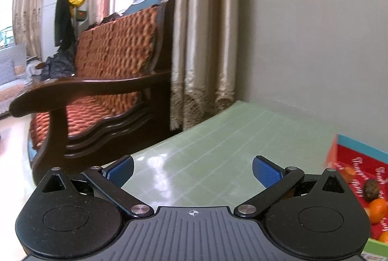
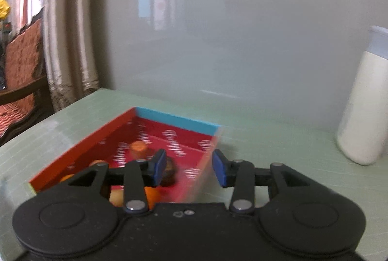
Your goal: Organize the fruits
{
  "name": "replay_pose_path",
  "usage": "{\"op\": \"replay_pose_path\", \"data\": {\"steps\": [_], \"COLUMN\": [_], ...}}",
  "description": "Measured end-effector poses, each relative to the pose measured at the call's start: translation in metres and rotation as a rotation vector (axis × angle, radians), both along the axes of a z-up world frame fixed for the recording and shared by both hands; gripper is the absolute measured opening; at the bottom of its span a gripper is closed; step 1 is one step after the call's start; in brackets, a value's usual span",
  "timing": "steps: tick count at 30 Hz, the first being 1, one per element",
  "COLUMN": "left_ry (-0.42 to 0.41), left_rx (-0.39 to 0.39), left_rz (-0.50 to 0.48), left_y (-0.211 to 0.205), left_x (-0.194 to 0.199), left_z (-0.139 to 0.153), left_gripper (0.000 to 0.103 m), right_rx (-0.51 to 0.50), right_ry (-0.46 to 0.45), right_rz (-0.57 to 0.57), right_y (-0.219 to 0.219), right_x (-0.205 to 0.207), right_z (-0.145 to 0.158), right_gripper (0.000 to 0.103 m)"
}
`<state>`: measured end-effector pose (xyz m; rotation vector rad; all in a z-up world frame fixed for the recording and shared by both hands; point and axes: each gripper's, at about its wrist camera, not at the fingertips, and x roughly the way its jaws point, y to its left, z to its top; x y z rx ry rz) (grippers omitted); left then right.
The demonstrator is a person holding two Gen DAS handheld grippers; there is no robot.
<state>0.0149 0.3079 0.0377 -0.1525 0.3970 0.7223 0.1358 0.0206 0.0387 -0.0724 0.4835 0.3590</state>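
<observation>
Pale green table top (image 2: 266, 139) ruled with a faint lighter grid. On it, tray (image 2: 80, 147) lined in red with white lettering, orange-red side wall, sky-blue far wall. Orange fruits (image 1: 377, 210) and a dark brown one (image 1: 371, 188) seen inside the tray. Cream-white bottle (image 2: 363, 103) right of the tray. Blue gripper pads (image 1: 266, 172), black bodies.

My left gripper (image 1: 192, 170) was matte black, with two round hubs, a ribbed grey plate between them bearing a small white crosshair mark, silver pivot screws, and textured blue pads (image 1: 266, 171) on its fingers. My right gripper (image 2: 189, 167) had the same black build, silver screws and blue pads (image 2: 219, 170), its centre plate scuffed with pale spots.
</observation>
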Motion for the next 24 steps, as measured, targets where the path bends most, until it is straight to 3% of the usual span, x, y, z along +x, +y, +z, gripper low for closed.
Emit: {"op": "replay_pose_path", "data": {"steps": [20,24], "left_ry": [-0.022,-0.034], "left_rx": [0.014,0.010], "left_rz": [-0.178,-0.241], "left_y": [-0.094,-0.119], "left_x": [0.028,0.028], "left_z": [0.016,0.019], "left_gripper": [0.103,0.103], "right_rx": [0.021,0.014], "right_ry": [-0.012,-0.001], "right_rz": [-0.166,-0.208], "right_y": [-0.119,-0.147], "right_x": [-0.017,-0.022], "right_z": [0.014,0.010], "right_gripper": [0.043,0.051]}}
